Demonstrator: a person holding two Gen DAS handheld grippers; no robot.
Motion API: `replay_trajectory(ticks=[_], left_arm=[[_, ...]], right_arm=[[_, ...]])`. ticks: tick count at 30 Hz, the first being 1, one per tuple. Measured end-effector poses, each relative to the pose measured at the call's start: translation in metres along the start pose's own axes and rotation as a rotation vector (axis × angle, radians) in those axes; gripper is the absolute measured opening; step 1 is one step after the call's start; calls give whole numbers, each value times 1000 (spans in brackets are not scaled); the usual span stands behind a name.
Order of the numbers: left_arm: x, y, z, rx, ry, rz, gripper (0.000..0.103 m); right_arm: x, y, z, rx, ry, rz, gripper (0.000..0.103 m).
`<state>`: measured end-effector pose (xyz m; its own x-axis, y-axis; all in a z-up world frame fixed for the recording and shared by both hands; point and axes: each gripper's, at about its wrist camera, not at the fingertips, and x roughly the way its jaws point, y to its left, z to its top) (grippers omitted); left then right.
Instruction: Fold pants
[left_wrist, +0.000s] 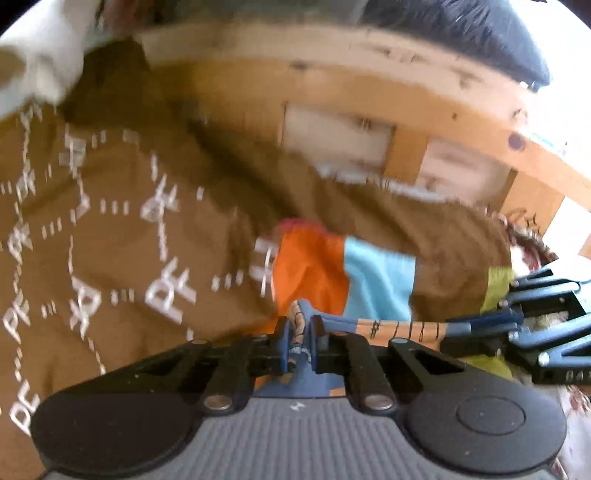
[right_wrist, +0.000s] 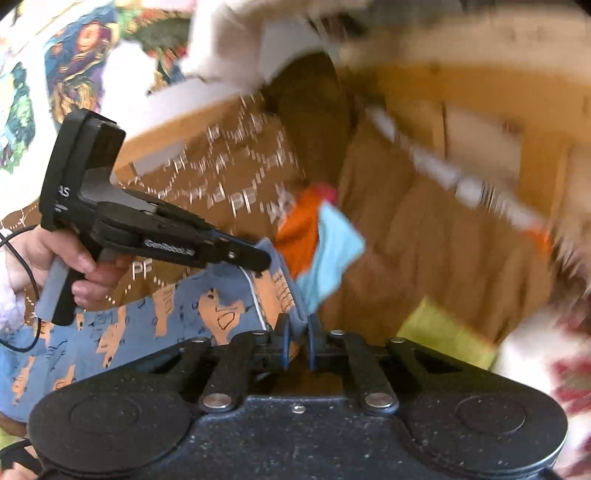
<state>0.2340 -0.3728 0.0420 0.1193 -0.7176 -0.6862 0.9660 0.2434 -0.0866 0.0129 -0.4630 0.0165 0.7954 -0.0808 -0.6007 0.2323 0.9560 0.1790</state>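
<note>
The pants (right_wrist: 122, 325) are blue with an orange animal print. They hang stretched between my two grippers above a brown blanket. My left gripper (left_wrist: 300, 326) is shut on one edge of the pants (left_wrist: 402, 329), and it shows from the side in the right wrist view (right_wrist: 255, 258). My right gripper (right_wrist: 298, 334) is shut on the other end of the same edge, and it shows at the right in the left wrist view (left_wrist: 476, 328). Both views are blurred by motion.
A brown blanket with white "PF" lettering (left_wrist: 122, 236) covers the bed. An orange, light blue and pink cloth (left_wrist: 343, 273) lies on it, with a yellow-green cloth (right_wrist: 447, 332) nearby. A wooden bed frame (left_wrist: 332, 74) runs behind. A white pillow (right_wrist: 236, 48) sits at the top.
</note>
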Motion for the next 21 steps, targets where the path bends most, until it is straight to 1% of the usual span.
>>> replay_trajectory(ticks=[1, 2, 3, 4, 5, 6, 7, 8, 9, 10, 11, 12, 13, 14, 16, 17, 18, 19, 20, 21], left_arm=[[5, -1, 1, -11, 3, 6, 13], [12, 1, 2, -32, 29, 6, 13], [16, 3, 1, -52, 37, 11, 15], [17, 4, 0, -77, 30, 13, 19], [11, 7, -3, -101, 15, 16, 23], [4, 9, -7, -110, -3, 27, 37], [-6, 8, -12, -111, -28, 68, 66], [-20, 6, -20, -108, -66, 132, 76], [-33, 4, -28, -103, -105, 182, 83], [-46, 2, -38, -96, -133, 224, 83], [-60, -1, -50, -96, -142, 259, 83], [-74, -4, -64, -119, -147, 291, 83], [-82, -8, -76, -151, -147, 312, 79], [-95, -10, -94, -200, -137, 328, 78], [-116, -10, -132, -315, -86, 361, 69], [-124, -10, -156, -387, -35, 387, 69], [-133, -9, -176, -436, 9, 410, 68], [-146, -7, -200, -490, 59, 446, 66], [-162, -6, -225, -540, 74, 476, 67], [-181, -5, -243, -583, 55, 487, 67]], right_arm=[[0, 3, 1, -20, 2, -16, 9], [6, 3, 0, -38, 28, -26, 9], [14, 1, -2, -41, 55, -38, 9], [22, -2, -6, -39, 77, -48, 10], [27, -6, -11, -39, 81, -47, 11], [24, -4, -13, -46, 71, -49, 13], [20, -1, -13, -67, 57, -58, 17], [15, 5, -12, -103, 35, -75, 24], [11, 9, -12, -143, 18, -94, 27], [9, 13, -10, -185, 5, -109, 31], [7, 17, -8, -239, -13, -124, 34], [6, 22, -5, -281, -28, -128, 34], [8, 27, -2, -321, -38, -119, 34], [12, 33, 1, -358, -40, -96, 33], [27, 46, 8, -415, -19, -15, 30], [37, 51, 10, -440, 1, 18, 29], [51, 57, 11, -473, 30, 31, 29], [64, 59, 11, -495, 52, 24, 29], [78, 58, 11, -515, 69, -6, 19], [85, 53, 11, -519, 75, -22, 12]])
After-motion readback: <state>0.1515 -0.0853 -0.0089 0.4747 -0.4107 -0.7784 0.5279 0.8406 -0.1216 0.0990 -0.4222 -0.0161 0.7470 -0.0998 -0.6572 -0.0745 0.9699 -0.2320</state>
